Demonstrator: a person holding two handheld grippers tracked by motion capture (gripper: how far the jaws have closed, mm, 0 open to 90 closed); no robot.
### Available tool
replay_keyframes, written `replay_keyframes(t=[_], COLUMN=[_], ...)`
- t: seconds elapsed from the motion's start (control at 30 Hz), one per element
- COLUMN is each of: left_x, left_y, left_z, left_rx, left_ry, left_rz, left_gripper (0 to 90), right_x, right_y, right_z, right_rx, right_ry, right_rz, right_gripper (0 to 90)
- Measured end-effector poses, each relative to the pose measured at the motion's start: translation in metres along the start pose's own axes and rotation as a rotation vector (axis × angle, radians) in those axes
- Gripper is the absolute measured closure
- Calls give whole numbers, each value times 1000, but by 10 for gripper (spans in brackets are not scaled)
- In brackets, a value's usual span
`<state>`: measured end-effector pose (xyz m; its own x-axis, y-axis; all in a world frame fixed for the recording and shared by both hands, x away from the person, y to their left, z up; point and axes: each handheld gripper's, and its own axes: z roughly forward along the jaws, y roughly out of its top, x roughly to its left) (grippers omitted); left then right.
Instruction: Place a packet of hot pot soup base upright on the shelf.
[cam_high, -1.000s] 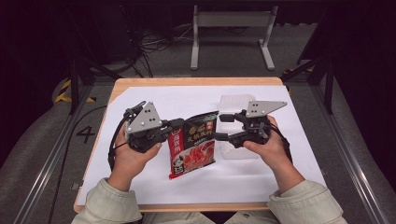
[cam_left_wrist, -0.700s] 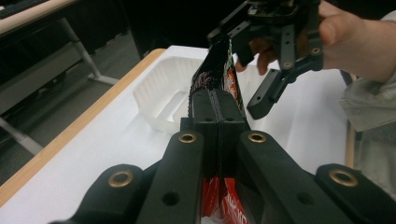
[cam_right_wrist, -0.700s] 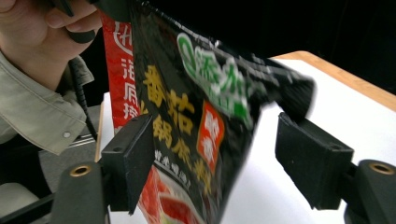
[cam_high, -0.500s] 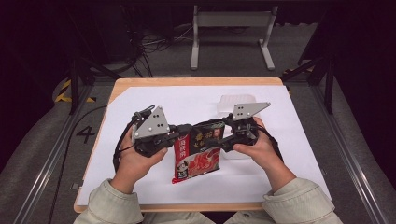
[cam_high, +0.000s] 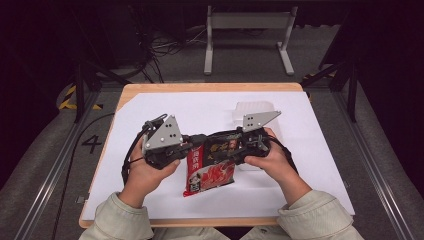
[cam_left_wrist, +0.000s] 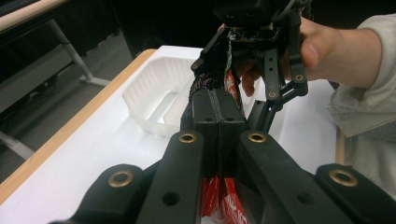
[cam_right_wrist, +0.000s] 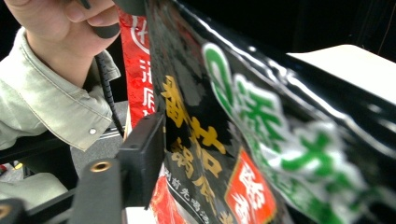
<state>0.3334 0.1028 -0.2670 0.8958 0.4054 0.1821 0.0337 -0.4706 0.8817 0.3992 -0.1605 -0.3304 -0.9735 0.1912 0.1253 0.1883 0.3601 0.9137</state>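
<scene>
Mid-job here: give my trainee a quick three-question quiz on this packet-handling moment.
1. True or false: the left gripper is clamped shut on the snack packet.
2. What stands on the white sheet beyond the right gripper: A) a clear plastic tray, B) a metal bowl, C) a mug?
3. Is the packet lying flat on the table or held up between both grippers?

Key: 1 true; 2 A; 3 held up, its lower end hanging toward the sheet.

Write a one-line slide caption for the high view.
Two hand-held tongs, left and right, meet at the top of a snack packet above the table.
</scene>
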Motion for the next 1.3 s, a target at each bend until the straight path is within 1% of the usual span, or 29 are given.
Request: replay_keyframes(t=[0.07, 0.17, 0.2, 0.27, 0.37, 0.43, 0.47, 0.5, 0.57, 0.7, 0.8, 1.0, 1.07, 1.1, 1.13, 1.17, 1.2, 1.23, 1.27, 1.3], left_x=[1, 2, 2, 2, 3, 3, 3, 4, 3, 4, 4, 6, 7, 7, 7, 8, 8, 8, 8, 9], left_y=[-1, -2, -2, -2, -2, -3, -3, -3, -3, -3, -3, -4, -4, -4, -4, -4, -4, -4, -4, -4], left_z=[0, -1, -1, -2, -3, -4, -4, -5, -5, -7, -7, -10, -12, -13, -14, -15, -16, -17, -18, -20], left_rx=[-3, -4, -8, -9, -16, -26, -26, -31, -34, -42, -50, -86, -102, -109, -113, -118, -129, -131, -133, -138], left_ry=[0, -2, -2, -4, -11, -17, -17, -21, -23, -26, -37, -61, -60, -59, -64, -62, -53, -46, -33, -30], left_rz=[-1, -4, -4, -8, -3, -11, -11, -5, -7, 0, -8, -18, -18, -20, -26, -23, -35, -37, -43, -48], left_gripper=[900, 900, 900, 900, 900, 900, 900, 900, 900, 898, 892, 825, 777, 732, 701, 674, 645, 615, 599, 583], right_x=[0, 0, -1, -2, -2, -1, -1, 0, 0, 1, 0, -1, -1, -1, -1, -2, -2, -2, -2, -1], right_y=[0, -1, -1, -1, 0, 0, 0, 1, 2, 3, 4, 6, 7, 8, 9, 10, 11, 13, 15, 17], right_z=[1, 1, 0, -1, -2, -4, -4, -4, -6, -7, -7, -9, -10, -12, -13, -15, -16, -18, -20, -22], right_rx=[-2, -9, -7, -2, -3, -7, -7, -12, -15, -13, -16, -23, -22, -23, -25, -30, -33, -38, -39, -37], right_ry=[3, -3, 8, 25, 40, 46, 46, 50, 67, 76, 81, 85, 85, 84, 82, 79, 78, 73, 69, 60], right_rz=[3, 5, 12, 8, 5, 0, 0, -1, 0, 4, 13, 27, 24, 25, 25, 26, 26, 24, 22, 17], right_gripper=[422, 495, 559, 625, 690, 731, 731, 757, 792, 812, 831, 842, 844, 845, 845, 845, 846, 846, 846, 846])
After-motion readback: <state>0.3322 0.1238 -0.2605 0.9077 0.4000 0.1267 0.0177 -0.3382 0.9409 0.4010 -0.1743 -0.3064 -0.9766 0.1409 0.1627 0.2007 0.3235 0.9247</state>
